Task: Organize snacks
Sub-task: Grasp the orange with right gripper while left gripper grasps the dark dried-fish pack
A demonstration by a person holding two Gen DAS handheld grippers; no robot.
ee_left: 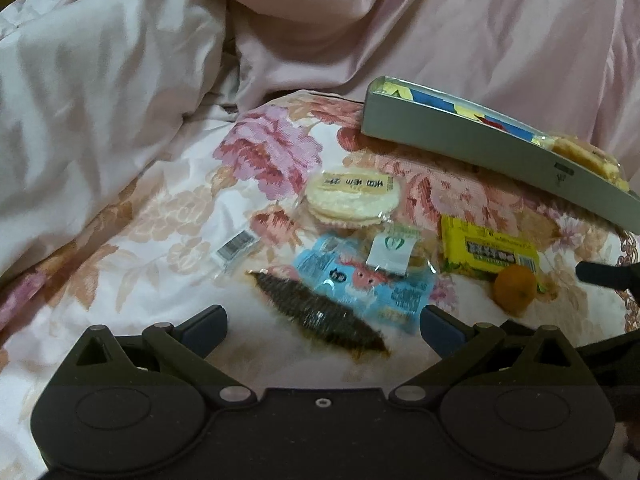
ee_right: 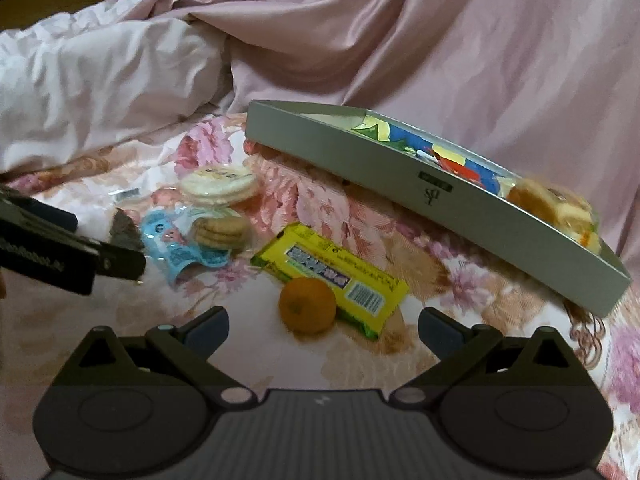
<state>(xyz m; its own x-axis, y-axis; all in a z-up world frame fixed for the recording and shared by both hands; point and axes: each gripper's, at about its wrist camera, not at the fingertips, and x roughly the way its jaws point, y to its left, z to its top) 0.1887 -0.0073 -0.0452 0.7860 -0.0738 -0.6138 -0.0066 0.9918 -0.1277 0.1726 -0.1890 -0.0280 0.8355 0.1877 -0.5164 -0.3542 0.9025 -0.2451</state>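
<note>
Left wrist view showed the left gripper (ee_left: 323, 325) with its two blue-tipped fingers spread wide and nothing between them. It hung just above a long dark snack (ee_left: 320, 312) in a clear wrapper that lay on the flowered bed cover (ee_left: 120, 280). Touching that snack on the far side was a light blue packet (ee_left: 360, 284), and a small white packet with a green mark (ee_left: 392, 252) lay on top of the blue one. Behind them sat a round pack of white rice crackers (ee_left: 352, 196). To the right lay a yellow packet (ee_left: 488, 252), with a small orange (ee_left: 514, 288) touching its near edge. Farther back on the right was a long grey box (ee_left: 460, 132), tilted, with colourful packets and a pack of pale crackers inside it. A tip of the other tool poked in at the right edge. Right wrist view showed the right gripper (ee_right: 323, 326), and its fingers were wide apart too, holding nothing. The orange (ee_right: 307, 306) sat just in front of it, touching the yellow packet (ee_right: 332, 276). The grey box (ee_right: 400, 168) lay beyond, to the right, resting tilted on the bed. Off to the left were the blue packet (ee_right: 176, 248), a pack of round brown biscuits (ee_right: 220, 230) and the rice crackers (ee_right: 218, 186). The left gripper (ee_right: 72, 256) reached in from the left side. A crumpled pink blanket (ee_right: 400, 40) filled the back.
</note>
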